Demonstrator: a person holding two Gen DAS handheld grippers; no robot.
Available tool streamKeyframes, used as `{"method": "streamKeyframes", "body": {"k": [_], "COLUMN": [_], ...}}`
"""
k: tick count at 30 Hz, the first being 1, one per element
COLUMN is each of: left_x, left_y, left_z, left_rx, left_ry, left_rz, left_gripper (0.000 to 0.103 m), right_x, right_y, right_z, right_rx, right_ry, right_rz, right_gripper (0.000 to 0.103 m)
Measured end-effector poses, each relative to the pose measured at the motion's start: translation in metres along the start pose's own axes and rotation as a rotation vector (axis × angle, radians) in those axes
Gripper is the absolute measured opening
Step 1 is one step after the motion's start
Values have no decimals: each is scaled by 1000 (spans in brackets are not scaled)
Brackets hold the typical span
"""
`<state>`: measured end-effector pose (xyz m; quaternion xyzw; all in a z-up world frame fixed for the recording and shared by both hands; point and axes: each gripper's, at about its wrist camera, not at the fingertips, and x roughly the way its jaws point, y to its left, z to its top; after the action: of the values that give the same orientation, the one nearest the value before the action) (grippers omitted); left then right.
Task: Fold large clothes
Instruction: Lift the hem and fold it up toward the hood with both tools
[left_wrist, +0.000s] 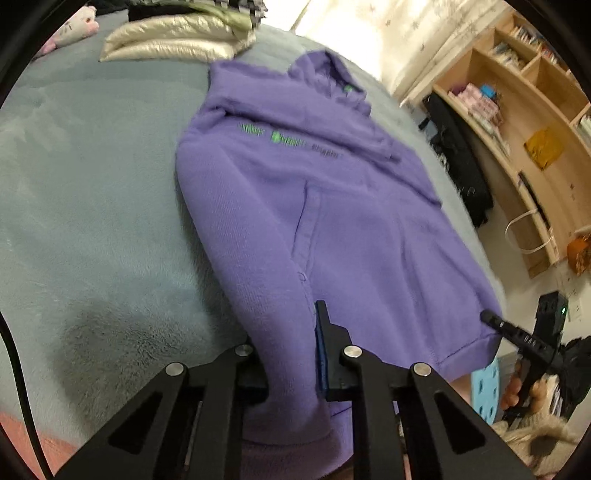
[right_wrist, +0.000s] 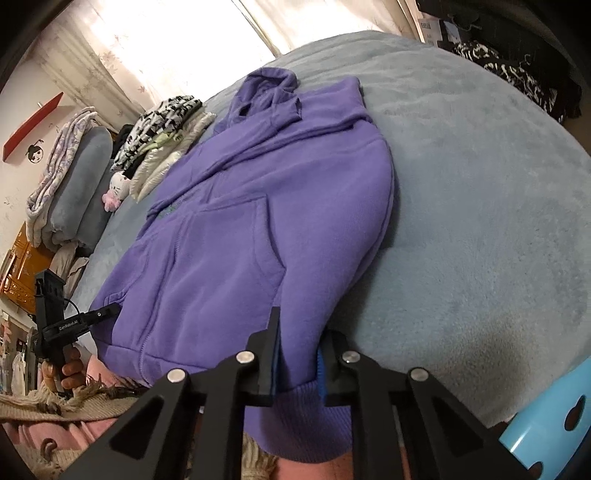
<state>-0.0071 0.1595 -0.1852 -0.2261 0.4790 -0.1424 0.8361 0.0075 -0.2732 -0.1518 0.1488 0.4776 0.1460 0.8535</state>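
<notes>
A purple hoodie (left_wrist: 332, 206) lies front-up on the grey-blue plush bed (left_wrist: 92, 184), its hood at the far end and its sleeves folded in over the chest. My left gripper (left_wrist: 291, 332) is shut on the hoodie's near hem at the left corner, with fabric bunched between the fingers. In the right wrist view the hoodie (right_wrist: 240, 229) shows its kangaroo pocket. There my right gripper (right_wrist: 303, 332) is shut on the ribbed hem at the right corner. Each gripper also shows in the other's view: the right gripper (left_wrist: 491, 319) and the left gripper (right_wrist: 110, 309), each in a person's hand.
A pile of folded clothes (left_wrist: 177, 40) and a plush toy (left_wrist: 74, 29) sit at the bed's far end. A wooden shelf unit (left_wrist: 517, 110) and a black bag (left_wrist: 461, 166) stand beyond the right edge. A blue stool (right_wrist: 554, 417) is near me. Black-and-white clothes (right_wrist: 517, 77) lie far right.
</notes>
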Motion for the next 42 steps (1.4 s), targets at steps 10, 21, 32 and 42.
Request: {"method": "streamKeyframes", "body": {"k": [10, 21, 32, 42], "left_x": [-64, -152, -126, -60], "left_y": [-21, -34, -8, 1], "left_z": [11, -9, 44, 146], "left_rx": [-29, 21, -90, -143], "left_ry": [-148, -134, -125, -145], "left_rz": [-81, -107, -144, -158], "left_gripper": [12, 12, 14, 18], "right_x": [-47, -128, -96, -28], "right_y": [40, 50, 37, 12], "right_z": [11, -2, 30, 115], "right_rx": [-57, -65, 33, 158], "right_ry": [-95, -158, -150, -135], "right_rz": [79, 143, 193, 189], "right_gripper": [13, 13, 13, 15]}}
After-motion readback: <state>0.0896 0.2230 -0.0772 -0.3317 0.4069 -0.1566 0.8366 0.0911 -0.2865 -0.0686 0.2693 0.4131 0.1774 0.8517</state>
